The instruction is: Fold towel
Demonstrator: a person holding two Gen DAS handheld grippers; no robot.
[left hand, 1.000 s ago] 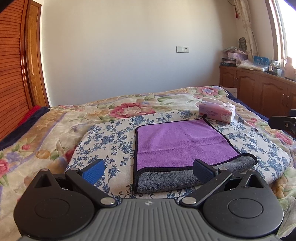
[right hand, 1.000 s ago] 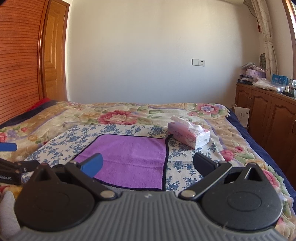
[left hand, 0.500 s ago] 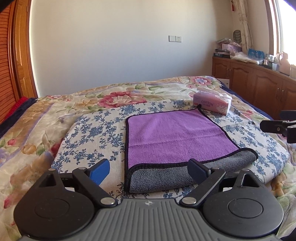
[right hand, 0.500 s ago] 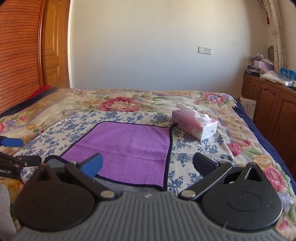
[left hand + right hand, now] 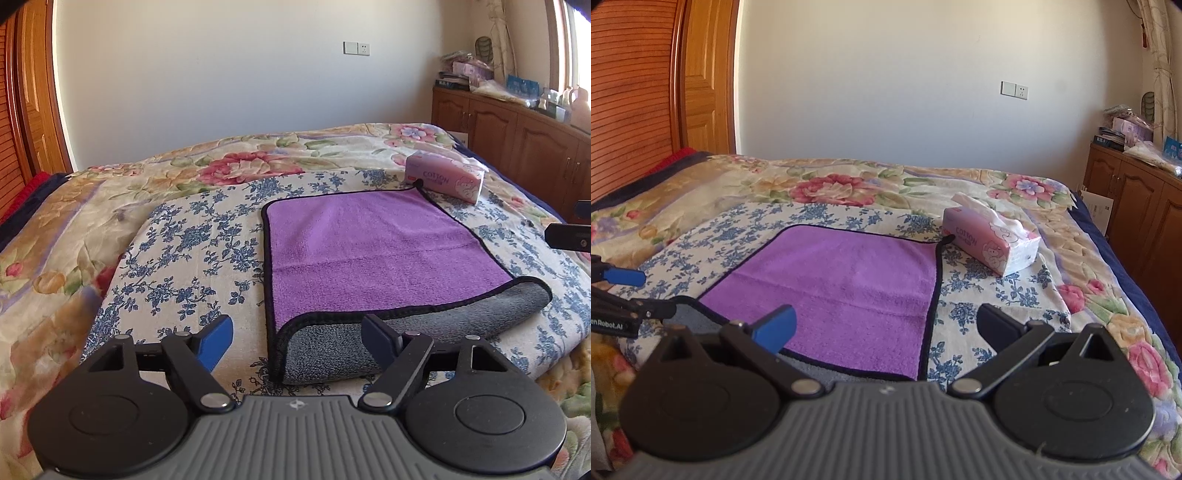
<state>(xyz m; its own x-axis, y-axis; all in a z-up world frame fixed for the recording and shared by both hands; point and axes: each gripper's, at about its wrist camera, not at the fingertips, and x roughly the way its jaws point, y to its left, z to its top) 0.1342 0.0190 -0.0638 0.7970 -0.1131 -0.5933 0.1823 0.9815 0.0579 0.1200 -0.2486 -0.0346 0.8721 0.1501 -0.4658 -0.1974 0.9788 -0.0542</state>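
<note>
A purple towel with black trim lies flat on a blue-flowered cloth on the bed. Its near edge is turned up and shows the grey underside. It also shows in the right wrist view. My left gripper is open and empty, just short of the towel's near left corner. My right gripper is open and empty above the towel's near right part. The left gripper's fingers show at the left edge of the right wrist view.
A pink tissue box sits at the towel's far right corner, also in the right wrist view. The floral bedspread lies all round. Wooden cabinets stand to the right, a wooden door to the left.
Both grippers have tilted down and moved closer to the towel's near edge. Both stayed open. The towel has not moved.
</note>
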